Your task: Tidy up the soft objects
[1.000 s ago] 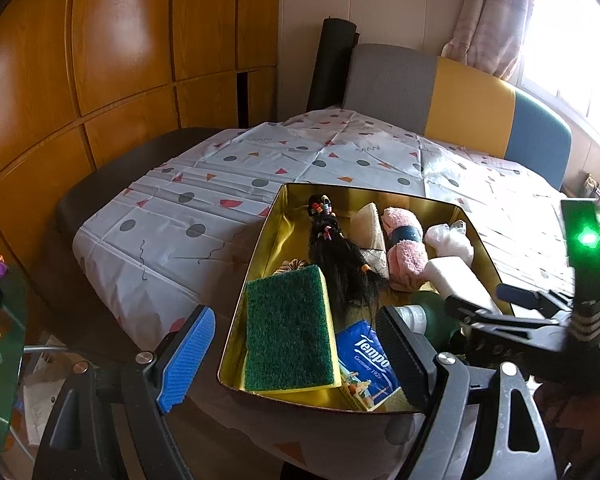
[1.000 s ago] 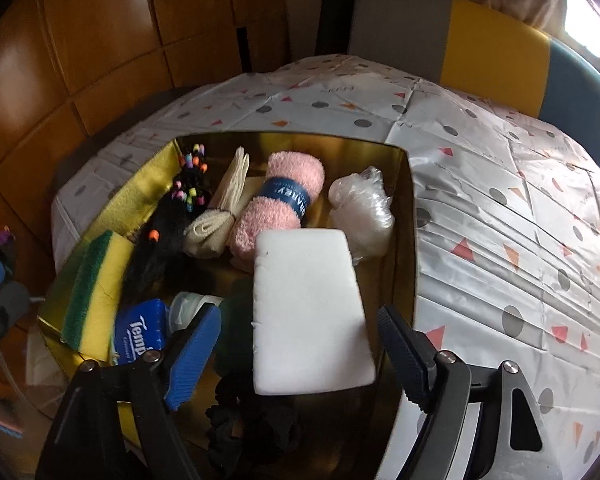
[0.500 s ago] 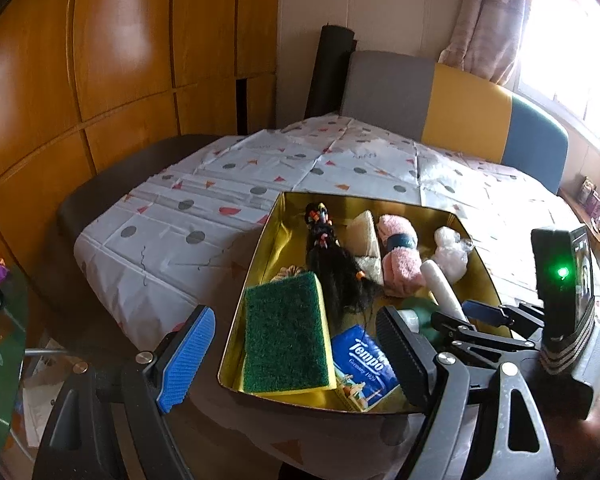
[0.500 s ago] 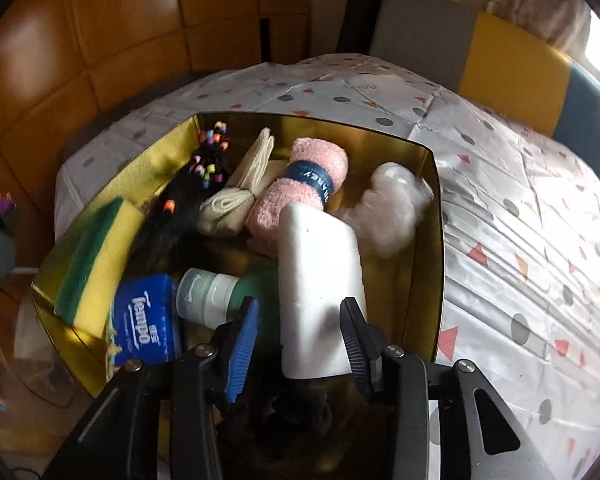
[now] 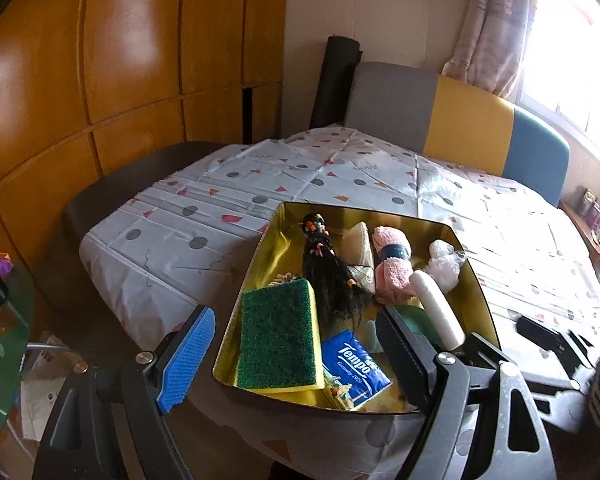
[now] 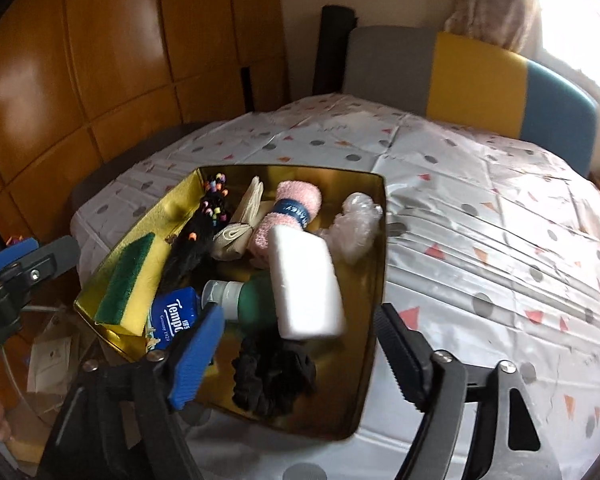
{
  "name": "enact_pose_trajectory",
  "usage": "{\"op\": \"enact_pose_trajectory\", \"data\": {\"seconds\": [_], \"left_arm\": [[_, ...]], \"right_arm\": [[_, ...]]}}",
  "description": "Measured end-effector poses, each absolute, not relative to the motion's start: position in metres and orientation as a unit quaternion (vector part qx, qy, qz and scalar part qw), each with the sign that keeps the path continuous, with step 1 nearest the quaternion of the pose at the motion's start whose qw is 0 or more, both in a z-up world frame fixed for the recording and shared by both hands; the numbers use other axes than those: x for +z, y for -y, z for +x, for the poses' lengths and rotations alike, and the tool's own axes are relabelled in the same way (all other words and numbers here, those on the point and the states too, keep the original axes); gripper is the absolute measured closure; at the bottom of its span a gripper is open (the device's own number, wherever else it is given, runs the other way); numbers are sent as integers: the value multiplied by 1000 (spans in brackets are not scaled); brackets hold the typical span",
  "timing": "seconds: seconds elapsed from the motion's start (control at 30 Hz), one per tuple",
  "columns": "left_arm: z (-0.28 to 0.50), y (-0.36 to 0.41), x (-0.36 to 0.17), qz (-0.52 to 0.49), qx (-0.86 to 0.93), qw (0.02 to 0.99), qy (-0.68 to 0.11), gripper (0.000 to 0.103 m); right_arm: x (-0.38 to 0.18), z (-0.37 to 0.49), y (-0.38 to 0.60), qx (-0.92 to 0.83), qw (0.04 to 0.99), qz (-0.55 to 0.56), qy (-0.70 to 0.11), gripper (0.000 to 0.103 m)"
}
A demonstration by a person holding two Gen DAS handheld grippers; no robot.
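1. Your right tongs [image 6: 296,344] are opening, and nothing is between the two sides. The white foam block [image 6: 304,284] lies just past them, free of the pads, so it looks let go.
2. Your left tongs [image 5: 292,356] stand wide open and hold nothing. They hang at the near end of the gold tin [image 5: 476,280], I think to stay out of the way while the other pair works.
3. Right under the right tongs is a black scrunchie [image 6: 274,380], tucked in the near corner of the tin.
4. A little further in, the white block leans on a green bottle [image 6: 256,300], so it sits tilted, not flat.
5. Left of the right tongs are the blue tissue pack [image 6: 174,316] and the green and yellow sponge [image 6: 126,280], stood along the tin's side wall to save room.
6. Further still are the black hair piece with beads [image 6: 198,240], a folded cream cloth [image 6: 242,224], the pink towel roll [image 6: 288,216] and a clear plastic bag [image 6: 356,224], set side by side at the far end.
7. Beyond the tin, the bench has a dotted cloth [image 6: 480,200], with a chair [image 6: 472,76] behind it.
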State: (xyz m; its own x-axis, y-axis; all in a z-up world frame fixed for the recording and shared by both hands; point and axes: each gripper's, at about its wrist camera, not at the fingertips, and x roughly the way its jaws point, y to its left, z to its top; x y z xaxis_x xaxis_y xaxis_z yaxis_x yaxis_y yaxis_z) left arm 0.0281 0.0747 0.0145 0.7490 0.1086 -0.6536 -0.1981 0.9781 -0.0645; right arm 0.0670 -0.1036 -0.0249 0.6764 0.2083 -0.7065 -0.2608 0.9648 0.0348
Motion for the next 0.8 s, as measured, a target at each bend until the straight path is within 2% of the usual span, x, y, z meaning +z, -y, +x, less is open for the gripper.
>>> {"op": "enact_pose_trajectory", "data": {"seconds": [0.1, 0.17, 0.8], "left_arm": [[23, -73, 16, -65, 92, 934, -340, 19], [19, -71, 18, -60, 102, 935, -333, 19], [-5, -63, 20, -51, 91, 943, -315, 26]], "right_arm": [[-21, 54, 109, 112, 922, -26, -369, 13], [-19, 47, 110, 109, 925, -24, -362, 12], [-9, 21, 111, 84, 938, -22, -336, 9]]}}
